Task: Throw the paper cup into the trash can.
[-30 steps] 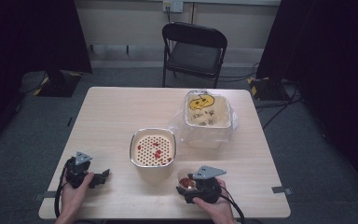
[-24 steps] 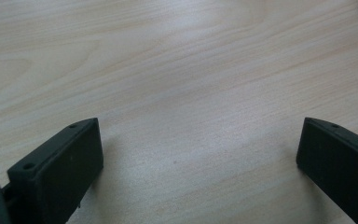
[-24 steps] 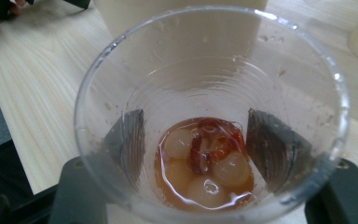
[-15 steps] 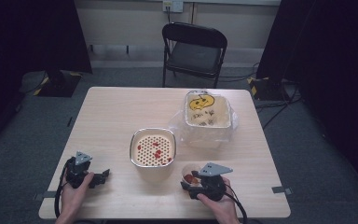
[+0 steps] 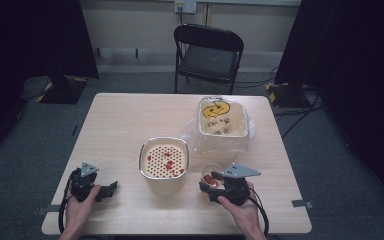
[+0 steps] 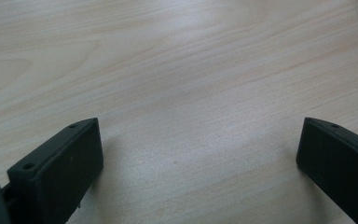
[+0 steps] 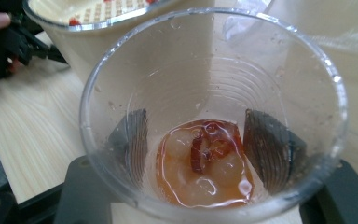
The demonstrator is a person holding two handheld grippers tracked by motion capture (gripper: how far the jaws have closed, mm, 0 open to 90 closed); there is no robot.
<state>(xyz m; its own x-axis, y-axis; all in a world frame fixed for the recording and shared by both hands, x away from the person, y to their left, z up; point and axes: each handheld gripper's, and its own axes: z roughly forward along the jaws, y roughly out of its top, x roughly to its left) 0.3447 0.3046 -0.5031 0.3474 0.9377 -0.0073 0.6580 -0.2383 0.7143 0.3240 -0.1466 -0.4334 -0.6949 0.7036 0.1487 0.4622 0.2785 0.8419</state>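
Table [image 5: 130, 120]: a pale wooden top, bare across its left half; everything stands on the right half and centre.
Far container [image 5: 222, 119]: a cream tub with a yellow drawn face, sitting on crinkled clear plastic wrap [image 5: 192, 135] near the far right corner.
Strainer bowl [image 5: 163, 159]: a cream tub at the table's centre with a perforated insert; red bits lie on the holes.
Cup [image 7: 214, 116]: a clear thin-walled plastic cup, just right of the strainer bowl and near the table's front edge, holding a little orange liquid with red strips at the bottom.
Right gripper [image 5: 219, 186]: the jaws press on the cup's lower wall from both sides, seen dark through the plastic.
Left gripper [image 5: 111, 186]: resting low at the front left, jaws spread wide over bare wood, holding nothing.
Handling: the cup looks light, flimsy and wet inside; it would likely buckle under a hard squeeze and spill if tipped.
Hold: low on the ribbed wall, gently, seems safest.
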